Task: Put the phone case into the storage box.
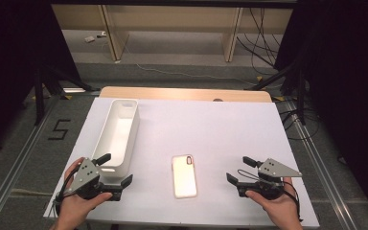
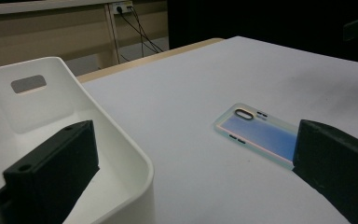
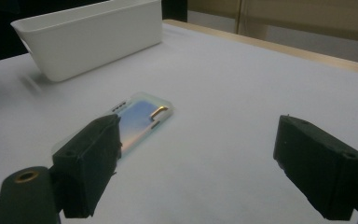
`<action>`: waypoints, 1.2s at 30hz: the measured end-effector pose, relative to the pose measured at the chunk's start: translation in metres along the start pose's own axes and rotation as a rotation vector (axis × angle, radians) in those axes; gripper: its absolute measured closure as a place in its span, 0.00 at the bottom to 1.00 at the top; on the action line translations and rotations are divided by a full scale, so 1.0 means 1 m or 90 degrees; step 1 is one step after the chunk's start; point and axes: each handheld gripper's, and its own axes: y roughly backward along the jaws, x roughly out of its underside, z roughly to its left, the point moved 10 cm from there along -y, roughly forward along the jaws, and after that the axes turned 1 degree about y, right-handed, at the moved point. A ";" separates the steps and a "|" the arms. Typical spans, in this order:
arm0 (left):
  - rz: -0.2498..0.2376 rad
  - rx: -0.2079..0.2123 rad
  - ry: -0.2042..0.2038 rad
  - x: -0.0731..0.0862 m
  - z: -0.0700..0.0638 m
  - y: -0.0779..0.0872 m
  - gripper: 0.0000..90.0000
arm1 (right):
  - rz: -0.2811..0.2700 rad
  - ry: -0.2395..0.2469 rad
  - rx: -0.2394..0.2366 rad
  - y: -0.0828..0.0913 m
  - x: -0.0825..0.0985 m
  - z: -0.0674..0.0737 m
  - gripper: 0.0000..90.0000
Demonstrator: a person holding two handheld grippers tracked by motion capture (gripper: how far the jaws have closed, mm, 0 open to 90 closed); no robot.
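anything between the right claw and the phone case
Nothing: in the high view only bare white table separates the right claw from the phone case.

Phone case (image 2: 261, 133): near end hidden behind the jaw at 3 o'clock. White bin (image 2: 74, 140): cut off at 9 o'clock.

- Bare white table (image 1: 230, 129) lies open all around the phone case (image 1: 184, 176), on every side.
- The white bin (image 1: 117, 132) walls off the left edge, just beside the left gripper (image 1: 115, 170).
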 end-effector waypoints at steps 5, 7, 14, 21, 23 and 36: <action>0.000 -0.002 0.001 0.000 0.001 0.000 0.00 | -0.009 -0.011 -0.011 -0.001 -0.001 0.002 0.18; -0.005 0.001 0.007 0.000 0.001 0.000 0.00 | 0.011 -0.001 -0.002 0.001 0.002 0.001 0.18; -0.005 0.003 0.001 -0.001 0.001 0.002 0.00 | 0.007 0.013 -0.018 -0.001 0.000 0.007 0.27; -0.007 0.004 -0.002 -0.001 -0.001 0.002 0.00 | 0.019 0.055 -0.046 -0.004 0.000 0.017 0.69; -0.007 0.004 -0.004 -0.001 -0.001 0.002 0.00 | 0.048 0.064 -0.050 -0.005 0.003 0.021 0.85; -0.007 0.006 0.000 -0.001 -0.001 0.001 0.00 | 0.126 0.087 -0.091 -0.029 0.019 0.035 1.00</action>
